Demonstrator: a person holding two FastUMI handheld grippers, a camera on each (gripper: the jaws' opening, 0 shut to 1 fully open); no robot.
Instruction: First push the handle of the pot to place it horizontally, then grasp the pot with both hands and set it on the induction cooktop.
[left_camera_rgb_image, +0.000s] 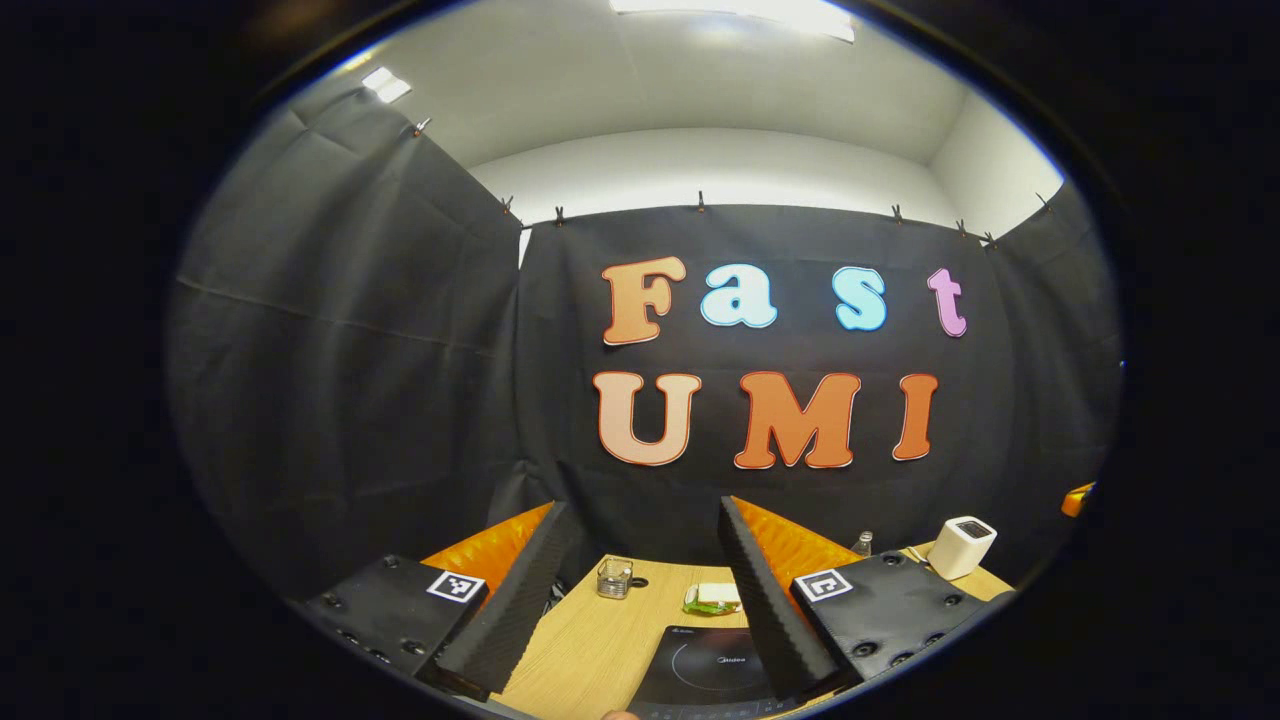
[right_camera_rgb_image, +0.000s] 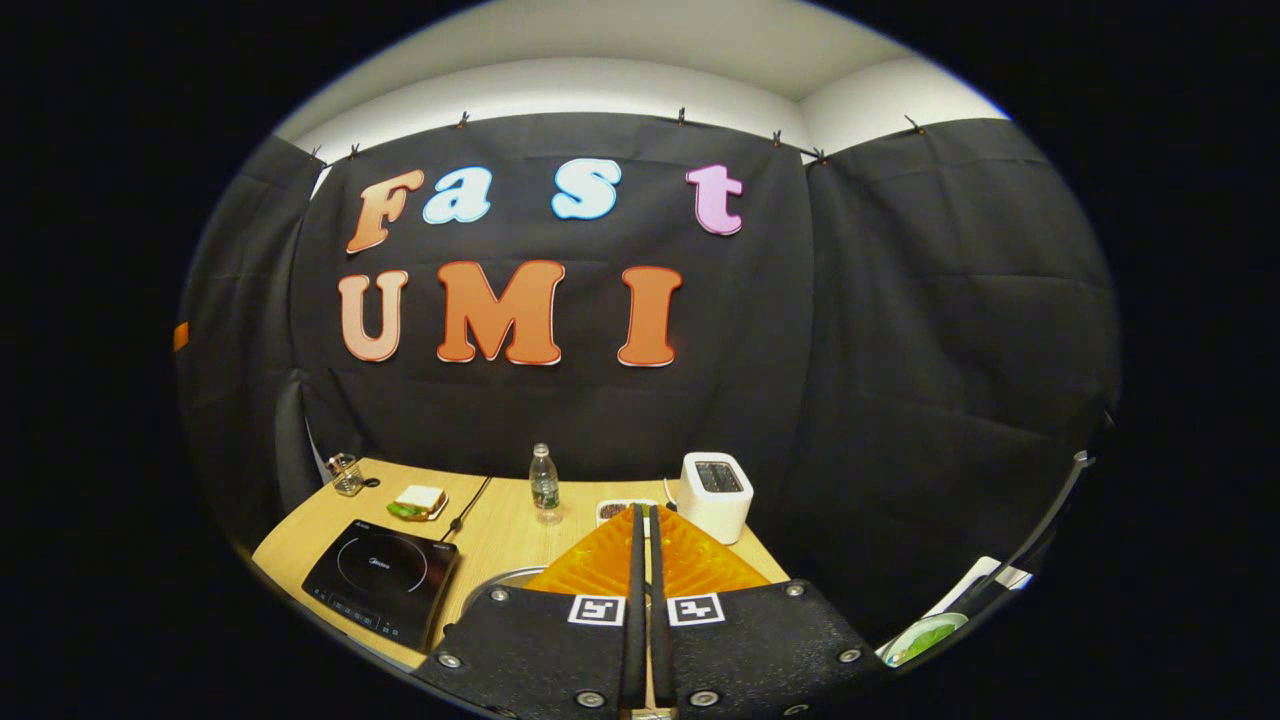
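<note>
With its fingers pressed together, the right gripper (right_camera_rgb_image: 641, 560) hovers just above the pot (right_camera_rgb_image: 500, 580), whose rim peeks out below-left, while the wide-open left gripper (left_camera_rgb_image: 640, 590) hangs over the induction cooktop (left_camera_rgb_image: 700, 665); handle axis hidden.

A black induction cooktop (right_camera_rgb_image: 382, 583) with a thin white ring sits on the pale wood-grain bench (right_camera_rgb_image: 500, 540); white toaster (right_camera_rgb_image: 716, 495) behind.
</note>
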